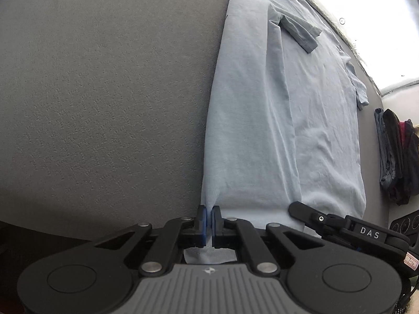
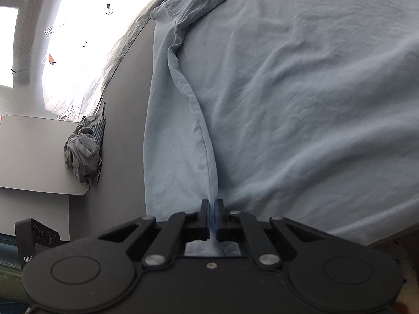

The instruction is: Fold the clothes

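Tongs (image 1: 209,210) pinching shirt (image 1: 275,120) hem

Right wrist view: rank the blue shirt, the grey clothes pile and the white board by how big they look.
1. Blue shirt, fills most of the frame.
2. White board.
3. Grey clothes pile.
The shirt lies nearest the camera, so true sizes stay unsure.

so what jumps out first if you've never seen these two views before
A big light blue t-shirt lies flat on the grey table, one side already folded in with a sleeve lying across it. At the near hem the left gripper and the right gripper are each shut on a pinch of its fabric. A pile of dark clothes sits at the table's far right.
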`<move>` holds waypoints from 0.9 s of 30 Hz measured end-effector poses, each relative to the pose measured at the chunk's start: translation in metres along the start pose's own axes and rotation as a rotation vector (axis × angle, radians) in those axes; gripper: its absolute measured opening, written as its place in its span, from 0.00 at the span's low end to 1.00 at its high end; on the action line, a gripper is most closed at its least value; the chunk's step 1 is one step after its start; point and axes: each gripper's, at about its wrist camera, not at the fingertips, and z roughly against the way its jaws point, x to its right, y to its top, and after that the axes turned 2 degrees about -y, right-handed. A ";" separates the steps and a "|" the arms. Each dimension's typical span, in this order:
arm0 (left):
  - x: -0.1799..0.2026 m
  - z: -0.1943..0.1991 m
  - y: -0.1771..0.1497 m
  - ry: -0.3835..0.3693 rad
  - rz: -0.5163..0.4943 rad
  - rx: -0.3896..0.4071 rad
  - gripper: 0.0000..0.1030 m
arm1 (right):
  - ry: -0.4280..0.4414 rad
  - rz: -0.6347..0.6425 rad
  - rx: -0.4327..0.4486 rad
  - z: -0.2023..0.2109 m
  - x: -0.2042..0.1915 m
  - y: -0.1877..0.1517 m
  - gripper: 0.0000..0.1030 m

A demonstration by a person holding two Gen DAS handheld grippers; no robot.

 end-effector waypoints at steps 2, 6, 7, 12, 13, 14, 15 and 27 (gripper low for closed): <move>-0.001 -0.003 0.000 0.007 0.002 -0.007 0.05 | -0.043 -0.008 -0.026 -0.007 0.006 -0.002 0.03; 0.004 -0.002 0.001 0.043 -0.025 -0.022 0.10 | -0.064 0.035 -0.035 -0.008 0.000 0.000 0.04; 0.005 -0.002 0.003 0.053 -0.034 -0.025 0.11 | -0.070 0.046 -0.045 -0.009 -0.002 0.001 0.04; 0.017 0.007 0.013 0.112 -0.082 0.019 0.33 | -0.117 0.069 -0.040 -0.004 -0.009 0.013 0.12; 0.020 0.009 0.016 0.115 -0.086 0.035 0.37 | -0.120 0.074 -0.018 0.001 -0.010 0.015 0.15; 0.021 0.014 0.020 0.116 -0.087 0.057 0.39 | -0.125 0.076 0.007 0.005 -0.010 0.019 0.21; 0.023 0.017 0.024 0.119 -0.084 0.077 0.43 | -0.132 0.078 0.038 0.011 -0.010 0.025 0.25; 0.065 0.007 0.082 0.137 -0.105 0.174 0.50 | -0.143 0.010 0.236 0.043 0.012 0.094 0.25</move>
